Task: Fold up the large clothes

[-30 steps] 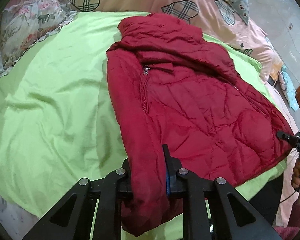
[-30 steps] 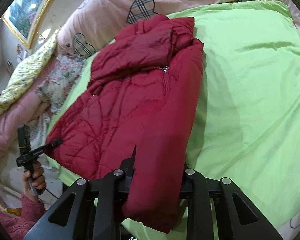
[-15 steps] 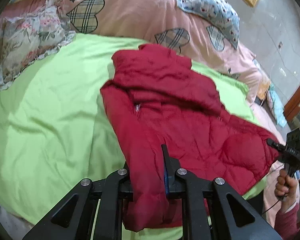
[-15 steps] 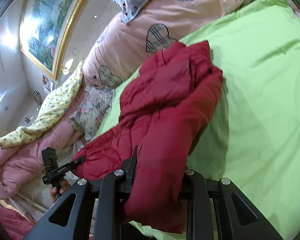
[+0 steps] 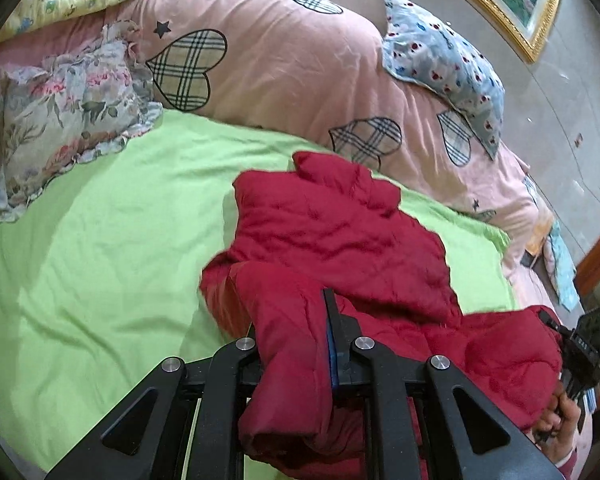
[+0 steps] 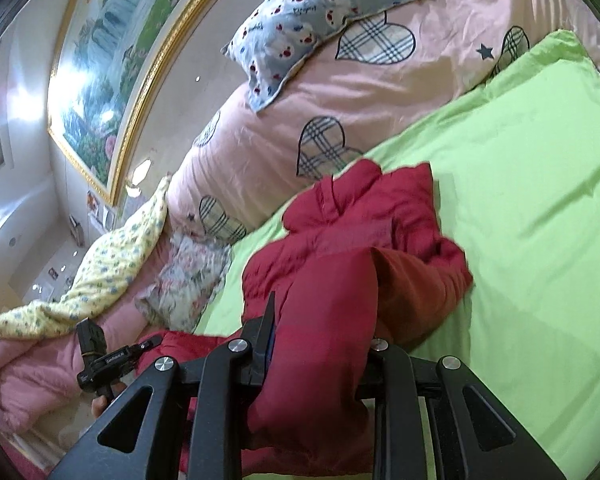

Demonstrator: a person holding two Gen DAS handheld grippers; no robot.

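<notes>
Nearest, the left tongs (image 5: 296,344) and right tongs (image 6: 320,344) each clench a bottom corner of the red jacket (image 5: 340,232), lifted off the green sheet (image 5: 100,240). Beyond them its collar end lies crumpled. Puffy fabric could slip out, or the fold land crooked.

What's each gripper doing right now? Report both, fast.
Left gripper: shut on the red jacket hem.
Right gripper: shut on the red jacket's other hem corner.
</notes>
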